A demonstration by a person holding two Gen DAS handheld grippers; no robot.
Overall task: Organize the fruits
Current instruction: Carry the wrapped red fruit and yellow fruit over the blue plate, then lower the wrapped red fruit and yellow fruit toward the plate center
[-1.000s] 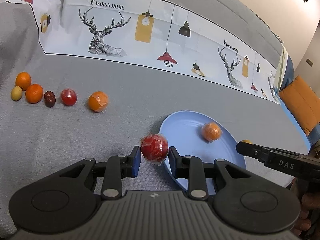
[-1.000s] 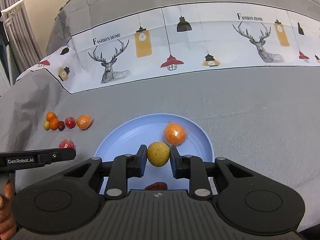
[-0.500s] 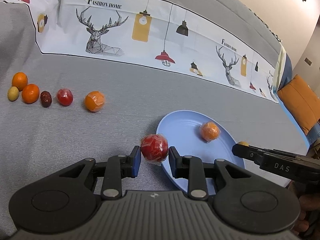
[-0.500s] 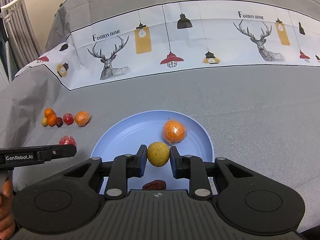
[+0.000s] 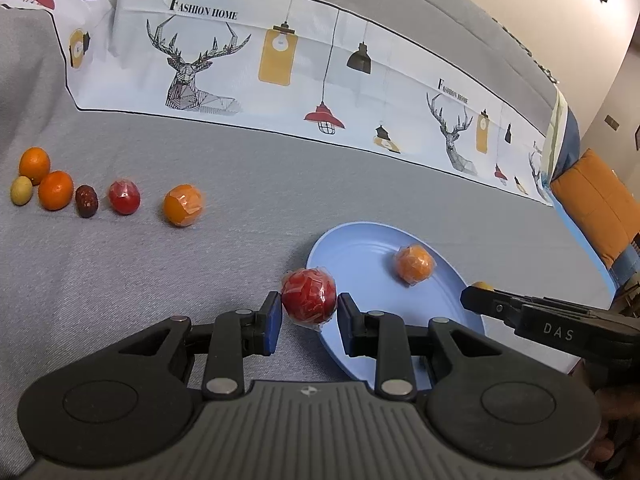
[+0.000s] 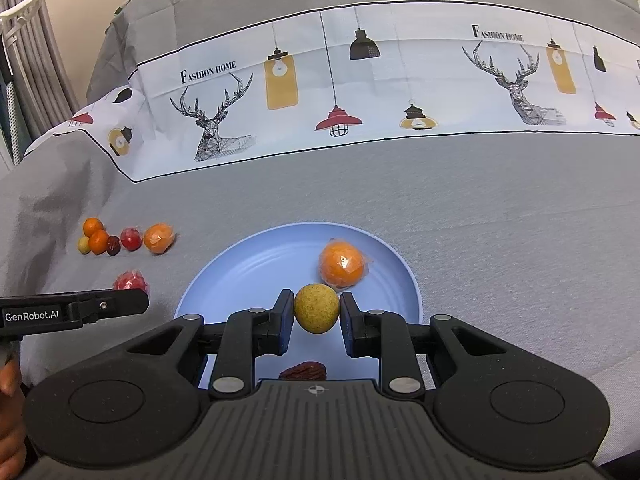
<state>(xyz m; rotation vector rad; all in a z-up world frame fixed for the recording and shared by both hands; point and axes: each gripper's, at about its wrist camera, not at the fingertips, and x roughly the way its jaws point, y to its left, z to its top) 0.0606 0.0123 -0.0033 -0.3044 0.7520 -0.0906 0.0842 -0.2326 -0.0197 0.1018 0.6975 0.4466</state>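
My left gripper [image 5: 308, 314] is shut on a red wrapped fruit [image 5: 309, 295], held above the grey cloth beside the left rim of the blue plate [image 5: 352, 248]. My right gripper [image 6: 316, 316] is shut on a yellow-green round fruit [image 6: 317, 308] over the plate [image 6: 248, 272]. A wrapped orange [image 6: 342, 262] lies on the plate, and a dark red date [image 6: 304, 371] lies at its near edge. A row of loose fruits lies on the cloth at the left: oranges [image 5: 55, 190], a pale fruit [image 5: 21, 190], a date [image 5: 86, 201], a red fruit [image 5: 124, 197], a wrapped orange [image 5: 182, 205].
A white printed cloth band [image 5: 280, 64] runs across the back of the grey surface. An orange cushion [image 5: 596, 204] sits at the far right. The right gripper's finger [image 5: 520, 312] reaches over the plate's right rim. The left gripper [image 6: 72, 310] shows left of the plate.
Both grippers have kept their grip and barely moved; the views have shifted only slightly, with the fruit row sliding a little left in the left wrist view.
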